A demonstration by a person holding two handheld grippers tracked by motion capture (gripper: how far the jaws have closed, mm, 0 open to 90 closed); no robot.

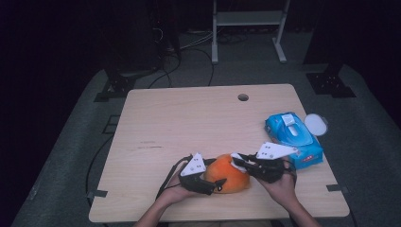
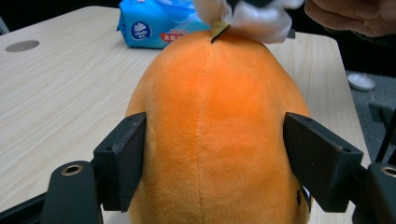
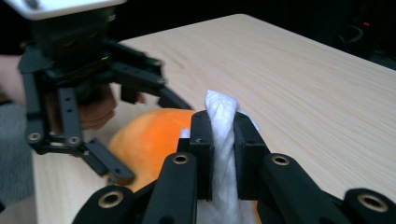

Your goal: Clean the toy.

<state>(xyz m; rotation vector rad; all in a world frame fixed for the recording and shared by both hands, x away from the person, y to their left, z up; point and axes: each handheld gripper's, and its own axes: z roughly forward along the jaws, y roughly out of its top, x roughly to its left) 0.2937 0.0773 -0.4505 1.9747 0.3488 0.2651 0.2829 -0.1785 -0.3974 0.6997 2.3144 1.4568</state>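
High view: the orange plush (image 1: 228,176) sits near the front edge of the table (image 1: 189,118), left gripper (image 1: 212,185) clamped around it, right gripper (image 1: 239,160) pinching a white wipe (image 1: 238,162) against its top. The blue wipe pack (image 1: 294,133) lies to the right, flap up, its contents hidden.

Left gripper view: jaws press both plush (image 2: 217,135) flanks. I'd keep that squeeze steady.

Right gripper view: jaws are pressed together on the wipe (image 3: 222,122). Short, light strokes should do.
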